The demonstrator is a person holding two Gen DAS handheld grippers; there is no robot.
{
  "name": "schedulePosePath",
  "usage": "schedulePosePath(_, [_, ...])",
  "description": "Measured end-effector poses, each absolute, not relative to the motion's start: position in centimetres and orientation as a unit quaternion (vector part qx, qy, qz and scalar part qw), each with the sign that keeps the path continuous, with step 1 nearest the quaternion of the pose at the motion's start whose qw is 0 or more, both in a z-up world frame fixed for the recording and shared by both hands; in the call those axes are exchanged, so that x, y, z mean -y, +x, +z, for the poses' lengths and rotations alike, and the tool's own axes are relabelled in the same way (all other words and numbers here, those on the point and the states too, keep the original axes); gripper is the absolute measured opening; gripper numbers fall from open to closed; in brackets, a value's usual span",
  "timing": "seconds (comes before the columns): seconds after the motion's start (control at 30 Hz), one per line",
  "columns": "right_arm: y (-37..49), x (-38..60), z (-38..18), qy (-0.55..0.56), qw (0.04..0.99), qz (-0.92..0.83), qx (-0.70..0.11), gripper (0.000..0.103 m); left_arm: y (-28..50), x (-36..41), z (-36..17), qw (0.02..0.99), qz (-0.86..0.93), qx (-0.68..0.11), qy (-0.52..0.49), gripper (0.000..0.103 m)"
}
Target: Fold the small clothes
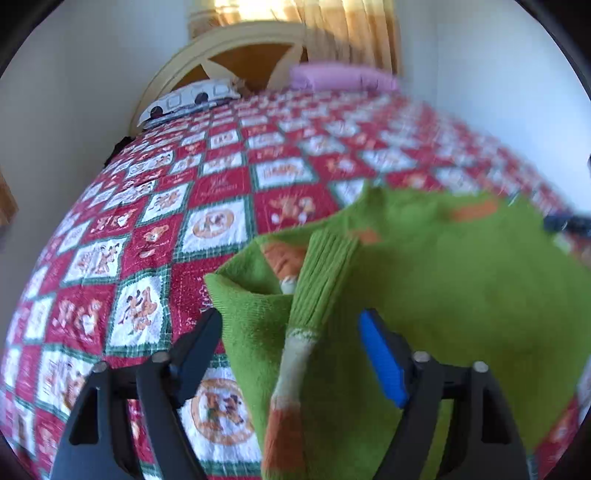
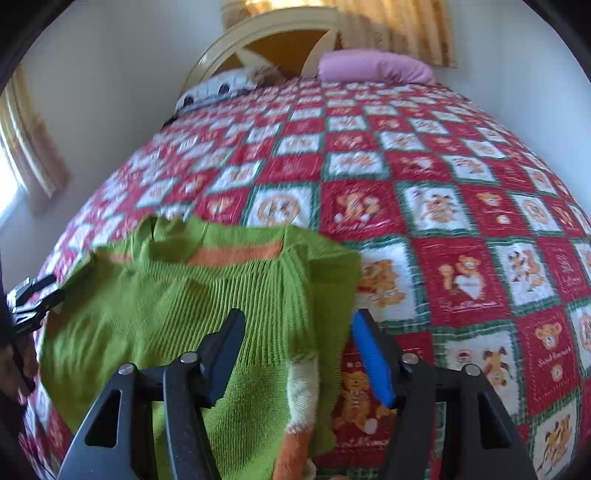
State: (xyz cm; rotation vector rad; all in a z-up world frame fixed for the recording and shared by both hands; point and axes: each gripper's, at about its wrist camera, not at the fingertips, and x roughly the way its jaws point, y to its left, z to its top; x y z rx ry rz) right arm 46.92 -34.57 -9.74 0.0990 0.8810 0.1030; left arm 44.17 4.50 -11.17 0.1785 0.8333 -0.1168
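Observation:
A small green knitted sweater (image 1: 443, 280) with orange and white stripes lies partly folded on the quilt. In the left wrist view my left gripper (image 1: 291, 325) is open, its jaws either side of a striped sleeve (image 1: 295, 354) at the sweater's left edge. In the right wrist view my right gripper (image 2: 297, 325) is open over the sweater (image 2: 166, 295), its jaws astride the ribbed hem and a striped sleeve (image 2: 301, 391) at the right edge. The other gripper shows at the far left of the right wrist view (image 2: 29, 299).
The bed is covered by a red, white and green cartoon patchwork quilt (image 2: 443, 206). A pink pillow (image 2: 373, 66), a patterned pillow (image 2: 218, 86) and a rounded headboard (image 2: 273, 33) stand at the far end, with curtains behind.

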Motion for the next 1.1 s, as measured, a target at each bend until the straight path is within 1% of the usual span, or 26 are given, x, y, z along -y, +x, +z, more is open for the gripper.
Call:
schedulePosePath(0.03, [47.2,34.2,-10.1,0.036,0.899,0.048,-0.433,0.045,44.8,-4.2,-11.8,0.901,-0.061,-0.418,0.096,0.028])
schedulePosePath(0.07, [47.4,33.9,-10.5,0.023,0.896,0.043,-0.442,0.018,45.0,-4.3,-12.1,0.897,-0.07,-0.426,0.092,0.009])
schedulePosePath(0.1, [47.7,33.6,-10.8,0.013,0.892,0.039,-0.449,0.003,44.8,-4.5,-12.0,0.898,-0.069,-0.427,0.087,0.008])
schedulePosePath(0.17, [47.4,33.3,-10.3,0.001,0.899,0.039,-0.436,0.003,44.3,-5.1,-10.9,0.91,-0.068,-0.404,0.069,0.007])
schedulePosePath(0.27, [46.5,33.2,-8.5,-0.012,0.918,0.039,-0.394,0.003,43.7,-6.2,-9.0,0.926,-0.065,-0.37,0.037,0.007])
schedulePosePath(0.4, [46.6,33.5,-7.1,-0.005,0.932,0.029,-0.362,0.003,44.6,-6.9,-8.8,0.929,-0.05,-0.367,0.011,0.007])
schedulePosePath(0.57, [48.4,33.2,-8.5,0.0,0.926,0.016,-0.378,0.003,47.0,-6.9,-12.3,0.911,-0.032,-0.411,0.007,0.008])
schedulePosePath(0.63, [49.4,33.3,-10.1,0.002,0.918,0.008,-0.398,0.003,47.6,-6.7,-13.2,0.91,-0.02,-0.414,0.015,0.008])
schedulePosePath(0.7, [50.0,33.5,-11.5,-0.008,0.913,-0.003,-0.409,0.003,47.5,-6.5,-13.0,0.912,-0.016,-0.409,0.02,0.008])
schedulePosePath(0.8, [50.5,33.7,-12.4,-0.016,0.908,-0.003,-0.419,0.003,47.1,-6.1,-12.8,0.912,-0.002,-0.407,0.039,0.015])
schedulePosePath(0.83, [50.4,33.8,-12.3,-0.015,0.907,-0.004,-0.421,0.003,46.8,-6.2,-12.6,0.913,0.002,-0.405,0.041,0.023])
schedulePosePath(0.87, [50.2,33.9,-12.0,-0.014,0.909,-0.008,-0.417,0.005,46.1,-6.4,-12.2,0.916,0.009,-0.4,0.039,0.035])
schedulePosePath(0.9, [49.6,34.1,-11.3,-0.011,0.912,-0.016,-0.409,0.016,45.4,-6.7,-11.6,0.919,0.013,-0.392,0.033,0.041])
schedulePosePath(0.93, [49.0,34.3,-10.8,-0.009,0.914,-0.025,-0.404,0.026,44.1,-7.1,-10.8,0.924,0.013,-0.381,0.022,0.053])
schedulePosePath(0.97, [48.2,34.5,-10.1,-0.005,0.917,-0.032,-0.398,0.053,43.2,-7.4,-10.3,0.928,0.013,-0.372,0.015,0.064])
schedulePosePath(1.0, [47.4,34.6,-9.5,0.0,0.92,-0.03,-0.391,0.064,42.0,-7.6,-9.8,0.933,0.01,-0.359,0.007,0.066])
schedulePosePath(1.03, [46.2,34.6,-8.8,0.01,0.924,-0.021,-0.382,0.064,40.7,-7.8,-9.3,0.937,0.006,-0.35,0.0,0.069])
schedulePosePath(1.1, [43.6,34.0,-7.5,0.023,0.929,0.012,-0.368,0.064,38.3,-7.6,-9.1,0.941,-0.007,-0.339,-0.008,0.071])
